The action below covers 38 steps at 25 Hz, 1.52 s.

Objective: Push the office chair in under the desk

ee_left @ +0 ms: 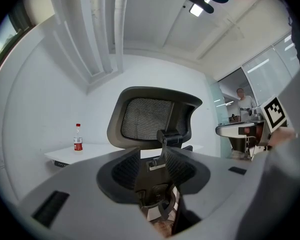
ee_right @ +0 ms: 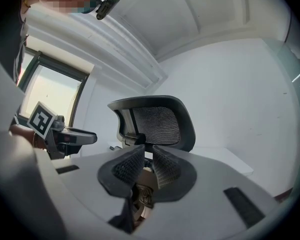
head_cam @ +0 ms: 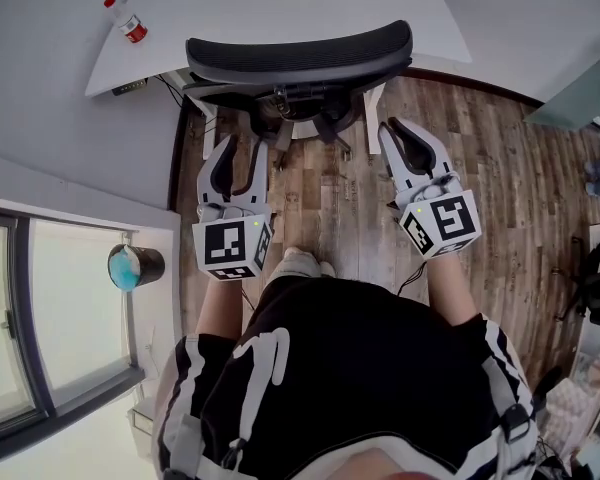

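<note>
two empty grippers, one chair that can swivel off line

the office chair (head_cam: 300, 53) stands on the wood floor at the edge of the desk (head_cam: 420, 8), its mesh back toward the person and not yet fully tucked under. both grippers are level and short of the back, touching nothing. the left gripper (head_cam: 238, 158) has its jaws apart with only air between them. the right gripper (head_cam: 408, 140) has its jaws nearly together, just a slit, holding nothing.

likely trouble: uneven pressure from the two sides would probably turn the seat or roll the chair askew, so it catches the desk's edge. tips could slide on the curved back. a hard bump might topple the bottle (head_cam: 128, 20).

count: one chair, one desk, one bottle, two grippers.
</note>
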{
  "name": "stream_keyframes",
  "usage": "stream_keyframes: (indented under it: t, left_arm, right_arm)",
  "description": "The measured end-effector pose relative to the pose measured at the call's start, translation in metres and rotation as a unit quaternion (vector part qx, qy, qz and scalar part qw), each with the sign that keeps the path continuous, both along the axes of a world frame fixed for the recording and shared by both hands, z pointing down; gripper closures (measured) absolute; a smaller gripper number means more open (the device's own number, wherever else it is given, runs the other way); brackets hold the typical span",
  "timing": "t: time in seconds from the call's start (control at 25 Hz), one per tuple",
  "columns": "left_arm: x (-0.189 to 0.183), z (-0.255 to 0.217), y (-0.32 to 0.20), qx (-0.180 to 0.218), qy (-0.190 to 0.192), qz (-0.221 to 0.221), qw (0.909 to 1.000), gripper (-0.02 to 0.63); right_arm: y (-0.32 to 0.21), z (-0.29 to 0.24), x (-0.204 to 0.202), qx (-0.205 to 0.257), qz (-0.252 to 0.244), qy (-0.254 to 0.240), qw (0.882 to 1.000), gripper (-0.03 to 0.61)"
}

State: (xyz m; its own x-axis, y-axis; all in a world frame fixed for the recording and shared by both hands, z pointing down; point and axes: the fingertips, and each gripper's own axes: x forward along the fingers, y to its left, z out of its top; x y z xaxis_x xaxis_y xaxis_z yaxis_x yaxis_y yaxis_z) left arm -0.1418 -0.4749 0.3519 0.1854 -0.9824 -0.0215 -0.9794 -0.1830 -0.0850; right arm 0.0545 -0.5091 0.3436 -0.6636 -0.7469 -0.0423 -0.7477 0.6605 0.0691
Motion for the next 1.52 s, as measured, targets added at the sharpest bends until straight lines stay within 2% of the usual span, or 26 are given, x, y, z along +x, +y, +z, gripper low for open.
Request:
stream_keyframes:
  t: [0.12,0.36,0.56,0.72,1.52]
  left_arm:
    - [0.001,0.001,0.002,-0.001,0.002,0.000,1.0000,0.477]
    - [-0.002,0.001,0.004,-0.002,0.005,-0.008,1.0000,0.571]
    - [-0.001,-0.002,0.005,0.000,0.006,-0.007,1.0000,0.601]
    - [0.002,-0.004,0.008,-0.001,0.005,-0.007,1.0000,0.604]
    - [0.017,-0.016,0.006,0.012,0.001,0.009,0.9999,0.604]
  right_arm:
    - [0.002,0.001,-0.003,-0.001,-0.004,-0.002,1.000,0.533]
    - [0.004,0.004,-0.007,-0.008,-0.009,0.001,1.000,0.568]
    - [0.006,0.005,-0.007,-0.020,-0.017,0.000,1.000,0.569]
    - [0.011,0.004,-0.006,-0.016,-0.016,0.017,1.000,0.569]
    - [0.014,-0.001,-0.003,-0.010,-0.024,0.017,1.000,0.569]
